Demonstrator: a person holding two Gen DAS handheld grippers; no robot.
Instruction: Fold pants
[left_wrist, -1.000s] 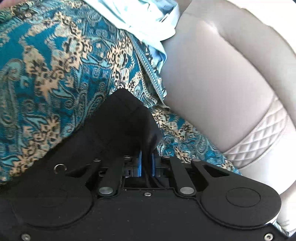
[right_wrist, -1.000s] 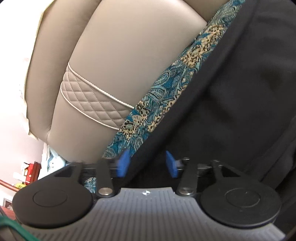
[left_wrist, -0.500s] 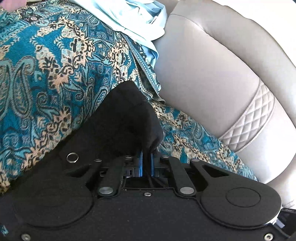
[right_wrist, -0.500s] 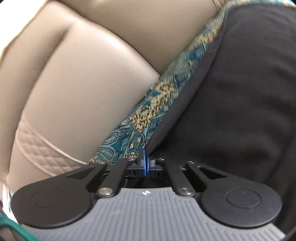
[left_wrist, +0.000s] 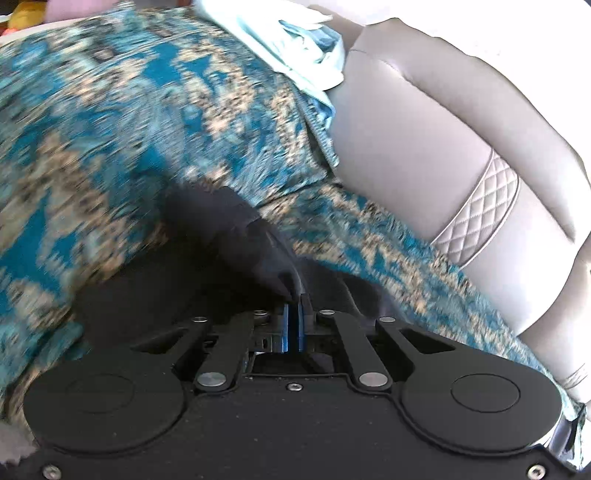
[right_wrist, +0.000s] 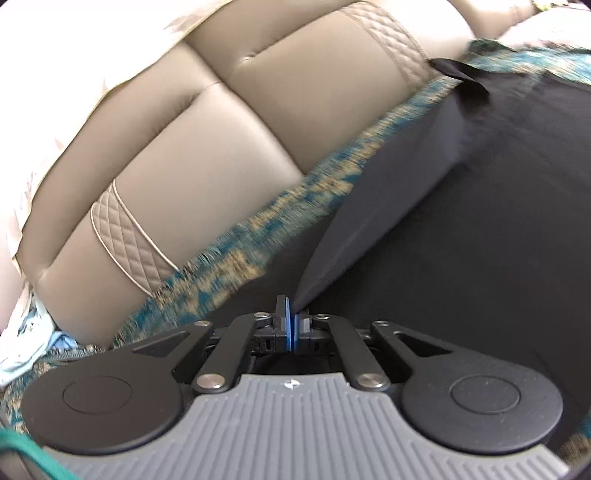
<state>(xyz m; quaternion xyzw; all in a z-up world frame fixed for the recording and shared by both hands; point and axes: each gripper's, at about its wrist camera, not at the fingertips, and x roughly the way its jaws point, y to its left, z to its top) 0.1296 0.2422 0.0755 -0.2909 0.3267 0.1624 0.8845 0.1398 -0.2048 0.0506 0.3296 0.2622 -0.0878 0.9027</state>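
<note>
With left gripper (left_wrist: 294, 300) and right gripper (right_wrist: 293, 300) jaws each pinching black pants (right_wrist: 480, 206) edge on patterned blanket (left_wrist: 110, 129), carry both corners evenly toward 12 o'clock, taut.

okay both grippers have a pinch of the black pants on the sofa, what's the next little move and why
Probably carry both pinched edges together across the garment to lay the fold. The left gripper and right gripper are each shut on the black pants, whose edge is lifted off the patterned throw while the rest lies flat.
</note>
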